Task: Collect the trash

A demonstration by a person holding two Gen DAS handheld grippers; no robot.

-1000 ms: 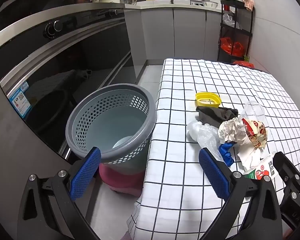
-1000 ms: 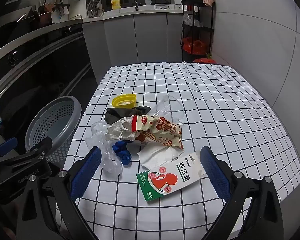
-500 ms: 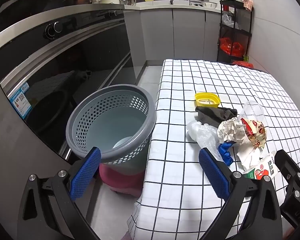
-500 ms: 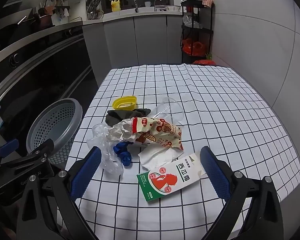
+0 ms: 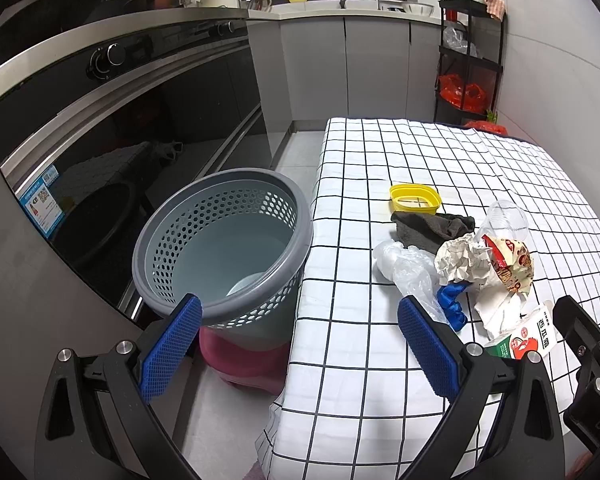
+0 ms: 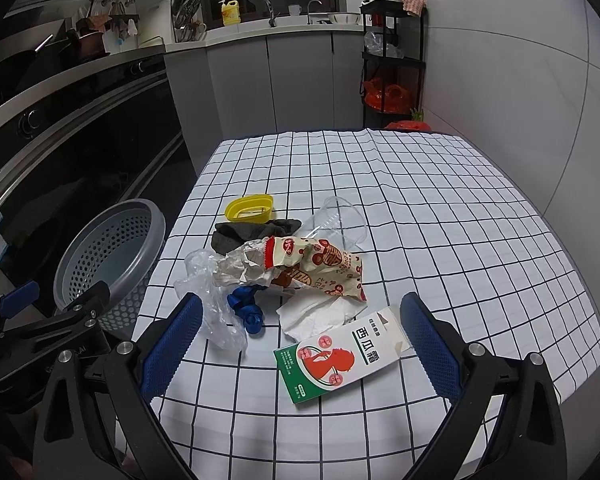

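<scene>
Between open right tool [image 6: 300, 340] pads, carton [image 6: 340, 356]

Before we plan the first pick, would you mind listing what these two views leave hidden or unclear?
- Basket floor: left wrist view, the near wall hides most of it; a pale shape at the bottom cannot be identified.
- Blue item: right wrist view, half under the clear plastic bag and crumpled paper; its kind is unclear.
- Carton: left wrist view, partly hidden by the right gripper's frame.
- Small print on the carton: right wrist view, too small to read.

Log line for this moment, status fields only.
left gripper open, empty | right gripper open over carton | trash pile on table | basket beside table
</scene>
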